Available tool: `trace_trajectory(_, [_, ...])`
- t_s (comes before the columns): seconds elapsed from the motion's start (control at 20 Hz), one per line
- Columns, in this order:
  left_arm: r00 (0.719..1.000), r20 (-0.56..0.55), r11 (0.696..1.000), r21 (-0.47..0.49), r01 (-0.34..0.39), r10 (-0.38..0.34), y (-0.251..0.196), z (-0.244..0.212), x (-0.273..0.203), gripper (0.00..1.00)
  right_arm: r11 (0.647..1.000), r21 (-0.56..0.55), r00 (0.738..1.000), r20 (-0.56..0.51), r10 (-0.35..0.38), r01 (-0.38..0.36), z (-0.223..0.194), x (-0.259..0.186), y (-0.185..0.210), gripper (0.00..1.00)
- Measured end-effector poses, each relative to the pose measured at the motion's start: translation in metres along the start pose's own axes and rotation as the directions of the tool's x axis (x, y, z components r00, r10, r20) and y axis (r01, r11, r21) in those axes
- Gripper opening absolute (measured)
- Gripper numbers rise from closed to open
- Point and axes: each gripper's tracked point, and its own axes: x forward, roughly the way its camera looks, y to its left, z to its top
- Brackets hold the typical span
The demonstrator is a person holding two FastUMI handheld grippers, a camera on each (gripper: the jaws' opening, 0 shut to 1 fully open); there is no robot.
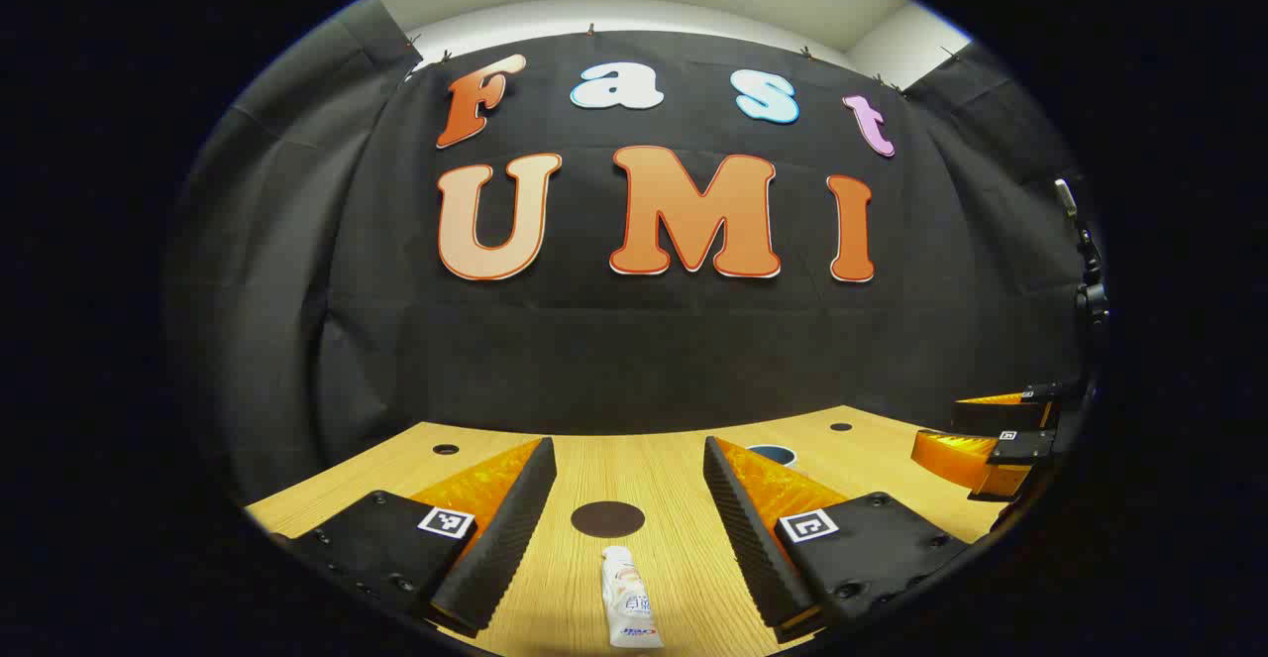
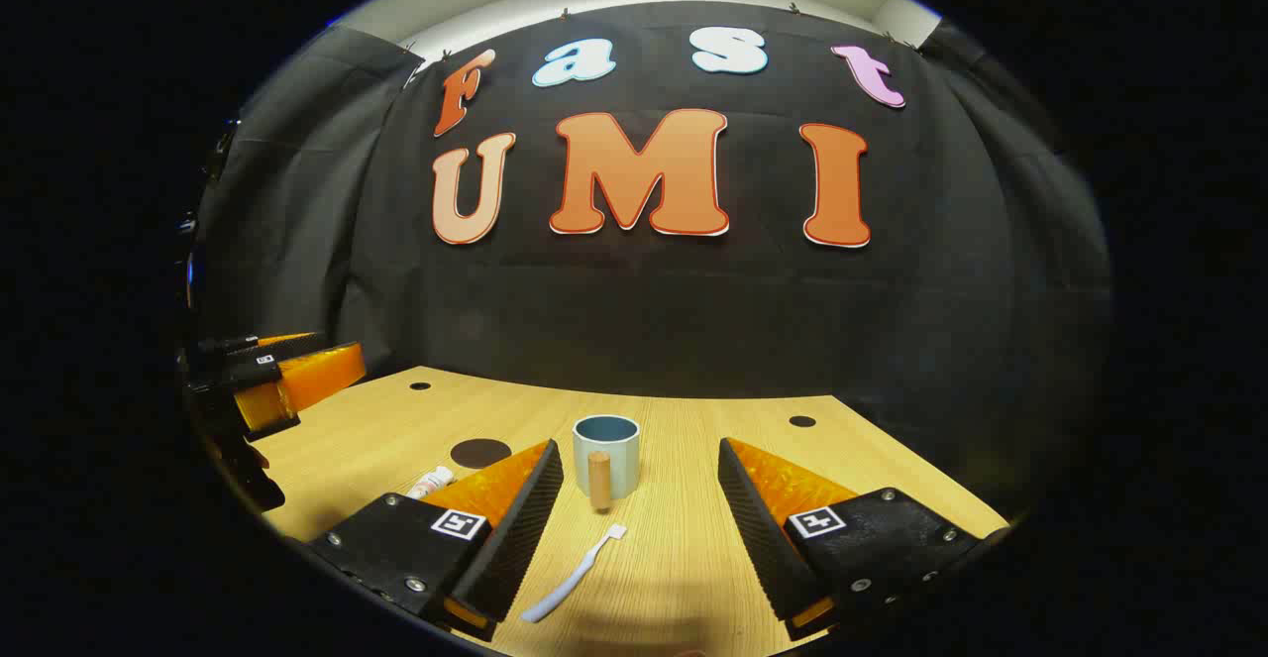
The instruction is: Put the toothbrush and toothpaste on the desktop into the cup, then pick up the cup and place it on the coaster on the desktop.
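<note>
- Lying flat on the table [image 2: 693,558], the toothbrush [image 2: 573,578] rested between the fingers of the right hand-held gripper [image 2: 641,528], its head pointing toward the cup [image 2: 606,454] and its handle near the left finger.
- The toothpaste [image 1: 628,598] lay flat between the fingers of the left hand-held gripper [image 1: 629,523], with the dark round coaster [image 1: 607,519] just beyond it.
- The cup stood upright behind the toothbrush, its wooden handle facing the camera in the right gripper view.
- Both hand-held grippers were spread wide and held nothing.
- I judged the step in hand to be the first pick. A good way would be to lower the fingers across the thin handle, not along it, and close near the middle so the toothbrush would not tip.
- The toothbrush lay low on the table, so the tips probably needed to come almost to the surface.
</note>
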Motion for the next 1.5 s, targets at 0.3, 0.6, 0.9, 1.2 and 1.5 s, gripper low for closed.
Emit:
trace_trajectory(0.3, [1.0, -0.012, 1.0, 0.013, -0.007, 0.007, -0.001, -0.003, 0.004, 0.96, 1.0, -0.009, 1.0, -0.013, 0.014, -0.015, -0.002, 0.005, 0.003, 0.95])
trace_trajectory(0.6, [1.0, -0.019, 0.999, 0.039, -0.008, 0.008, -0.004, 0.0, 0.008, 0.96, 1.0, -0.006, 0.998, -0.061, 0.027, -0.027, -0.004, 0.009, 0.008, 0.95])
trace_trajectory(0.9, [0.998, -0.062, 0.993, 0.115, -0.002, 0.009, -0.005, 0.01, 0.016, 0.92, 0.997, 0.014, 0.981, -0.18, 0.071, -0.07, -0.007, 0.016, 0.017, 0.95])
trace_trajectory(1.2, [0.977, -0.211, 0.997, 0.065, 0.034, -0.02, -0.001, 0.003, 0.034, 0.99, 0.993, 0.051, 0.92, -0.374, 0.118, -0.106, -0.026, 0.014, 0.022, 0.94])
trace_trajectory(1.5, [0.93, -0.367, 0.996, 0.07, 0.057, -0.028, 0.006, -0.034, 0.036, 0.99, 0.986, 0.04, 0.821, -0.549, 0.157, -0.162, -0.045, 0.006, 0.036, 0.91])
